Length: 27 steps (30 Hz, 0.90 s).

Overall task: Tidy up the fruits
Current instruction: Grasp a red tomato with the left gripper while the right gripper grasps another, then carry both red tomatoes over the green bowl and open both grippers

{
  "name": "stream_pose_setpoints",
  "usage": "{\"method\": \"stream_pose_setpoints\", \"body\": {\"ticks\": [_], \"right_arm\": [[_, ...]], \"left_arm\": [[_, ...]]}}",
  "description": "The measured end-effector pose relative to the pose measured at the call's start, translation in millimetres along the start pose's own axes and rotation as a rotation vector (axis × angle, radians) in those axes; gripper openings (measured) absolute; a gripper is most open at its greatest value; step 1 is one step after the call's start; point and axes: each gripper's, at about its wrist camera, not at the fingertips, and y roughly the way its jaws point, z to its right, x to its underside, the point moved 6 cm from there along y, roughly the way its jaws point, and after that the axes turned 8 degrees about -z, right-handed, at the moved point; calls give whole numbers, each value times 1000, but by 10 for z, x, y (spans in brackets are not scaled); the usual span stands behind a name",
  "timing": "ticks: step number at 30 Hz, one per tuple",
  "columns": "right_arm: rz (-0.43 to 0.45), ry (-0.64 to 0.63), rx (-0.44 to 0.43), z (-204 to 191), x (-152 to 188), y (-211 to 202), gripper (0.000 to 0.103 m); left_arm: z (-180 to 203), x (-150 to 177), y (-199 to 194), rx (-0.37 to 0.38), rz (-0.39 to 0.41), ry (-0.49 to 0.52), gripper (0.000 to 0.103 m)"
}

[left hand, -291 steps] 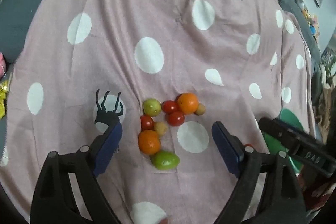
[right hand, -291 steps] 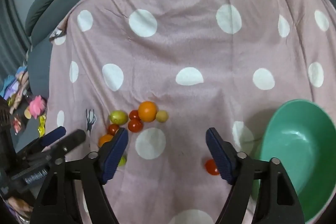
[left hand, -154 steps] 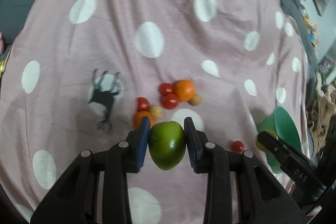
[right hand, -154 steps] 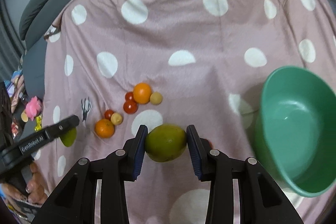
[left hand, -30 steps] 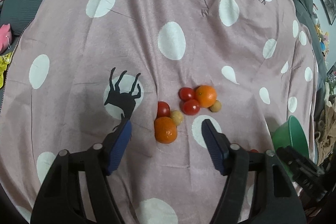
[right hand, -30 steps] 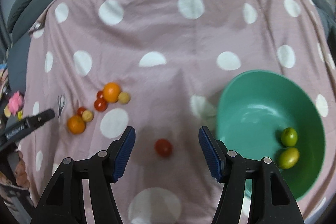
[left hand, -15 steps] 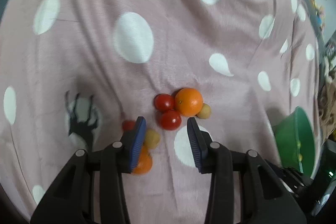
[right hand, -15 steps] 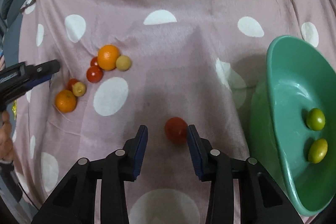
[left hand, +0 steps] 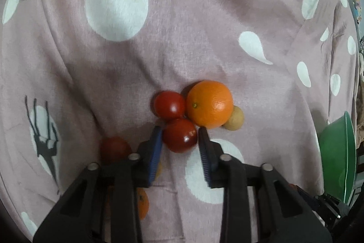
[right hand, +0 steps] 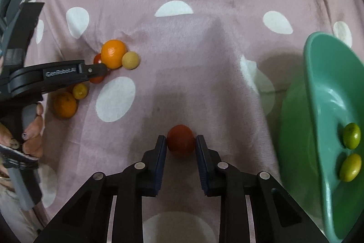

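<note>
Fruits lie on your pink polka-dot blanket (right hand: pixel 204 49). Only your right view shows inside the green plastic bowl (right hand: pixel 318 83), with two small green fruits (right hand: pixel 351 135). The big orange (left hand: pixel 209 104) touches the dark red tomato (left hand: pixel 179 138) bracketed by your left gripper (left hand: pixel 180 142); contact is unclear. Your right gripper (right hand: pixel 181 145) closely flanks a lone red tomato (right hand: pixel 181 140). A smaller orange (left hand: pixel 142 203) is half hidden.

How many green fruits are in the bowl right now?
2. Both lie inside the green bowl near its right wall: one green fruit, the other just below it. None visible elsewhere.
</note>
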Motion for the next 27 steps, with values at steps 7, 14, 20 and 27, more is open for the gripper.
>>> {"method": "stream_pose_setpoints", "body": {"ticks": [7,14,20,27], "right_arm": [[13,-7,-1,-44,33,-22,26],[85,12,-39,-32,-12,-224,25],[140,8,-68,-57,-27,-379,26],[178,5,-69,-79,-34,-510,26]], "left_arm": [[39,26,-18,-22,11,7,29],[99,137,-424,-6,75,10,29],[94,354,-795,-27,130,-5,29],[177,823,-918,-21,159,3,29]]}}
